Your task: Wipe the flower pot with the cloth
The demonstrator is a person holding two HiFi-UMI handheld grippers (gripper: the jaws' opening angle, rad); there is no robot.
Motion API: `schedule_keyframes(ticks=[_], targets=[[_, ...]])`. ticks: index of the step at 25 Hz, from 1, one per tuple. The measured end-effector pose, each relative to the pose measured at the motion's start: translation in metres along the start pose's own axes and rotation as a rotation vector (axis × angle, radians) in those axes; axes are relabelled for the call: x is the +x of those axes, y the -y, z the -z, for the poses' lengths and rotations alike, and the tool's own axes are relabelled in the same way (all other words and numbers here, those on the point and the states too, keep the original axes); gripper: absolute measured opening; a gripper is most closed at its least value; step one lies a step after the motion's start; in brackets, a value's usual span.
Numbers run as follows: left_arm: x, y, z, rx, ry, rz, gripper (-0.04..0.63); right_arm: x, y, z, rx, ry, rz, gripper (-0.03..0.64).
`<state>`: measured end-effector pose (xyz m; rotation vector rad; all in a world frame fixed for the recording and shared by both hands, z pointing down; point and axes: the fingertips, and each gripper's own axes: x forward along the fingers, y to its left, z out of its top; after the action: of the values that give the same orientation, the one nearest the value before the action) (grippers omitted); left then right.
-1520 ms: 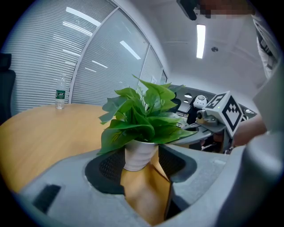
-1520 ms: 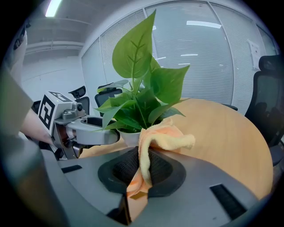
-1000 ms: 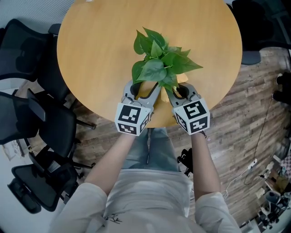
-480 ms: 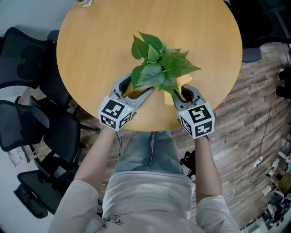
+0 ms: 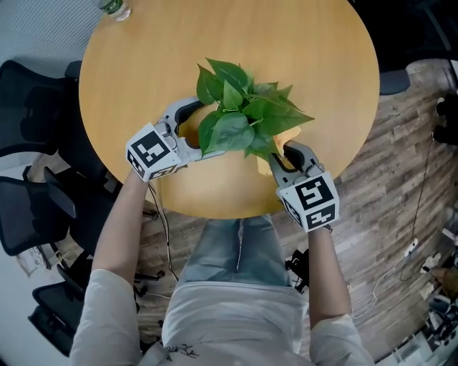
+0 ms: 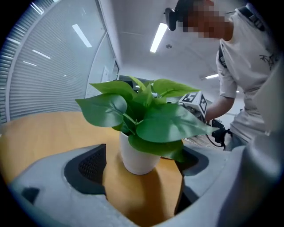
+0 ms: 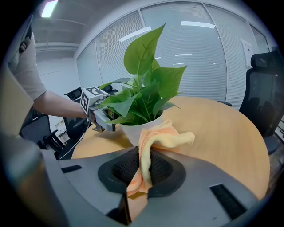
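A leafy green plant [image 5: 240, 114] stands in a white flower pot [image 6: 138, 158] on the round wooden table [image 5: 315, 50]. In the head view the leaves hide the pot. My left gripper [image 5: 193, 129] lies at the plant's left, its jaws opening wide. The pot stands just ahead of them and touches neither pad. My right gripper [image 7: 141, 170] is shut on a yellow-orange cloth [image 7: 162, 137], whose free end lies against the pot's near side [image 7: 133, 131]. In the head view that gripper [image 5: 286, 154] is at the plant's near right.
A bottle [image 5: 114, 8] stands at the table's far left edge. Black office chairs [image 5: 36, 207] crowd the floor on the left, and another chair [image 7: 266, 93] stands beyond the table. The table's near edge [image 5: 229, 213] runs just behind both grippers.
My left gripper has swung from the plant's near side round to its left and turned, and its jaws have spread wider. The right gripper with the cloth has hardly moved.
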<state>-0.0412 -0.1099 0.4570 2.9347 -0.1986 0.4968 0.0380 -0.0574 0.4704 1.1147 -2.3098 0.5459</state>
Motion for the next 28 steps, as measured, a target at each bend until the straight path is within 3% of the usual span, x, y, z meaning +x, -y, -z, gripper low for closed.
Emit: schedule_keyframes(ticks=[6, 11, 19, 28], targets=[[0.016, 0.006, -0.012, 0.052, 0.028, 0.117, 0.468, -0.009, 0.01, -0.002, -0.001, -0.001, 0.019, 0.046], [0.017, 0.007, -0.014, 0.023, 0.076, 0.146, 0.434, -0.012, 0.041, -0.01, -0.04, -0.006, 0.079, 0.046], [0.019, 0.007, -0.015, 0.016, 0.085, 0.107, 0.431, 0.013, 0.034, -0.034, -0.139, 0.004, 0.056, 0.046], [0.023, 0.013, -0.017, -0.004, 0.089, 0.001, 0.43, 0.004, 0.026, -0.028, -0.13, 0.008, 0.047, 0.044]])
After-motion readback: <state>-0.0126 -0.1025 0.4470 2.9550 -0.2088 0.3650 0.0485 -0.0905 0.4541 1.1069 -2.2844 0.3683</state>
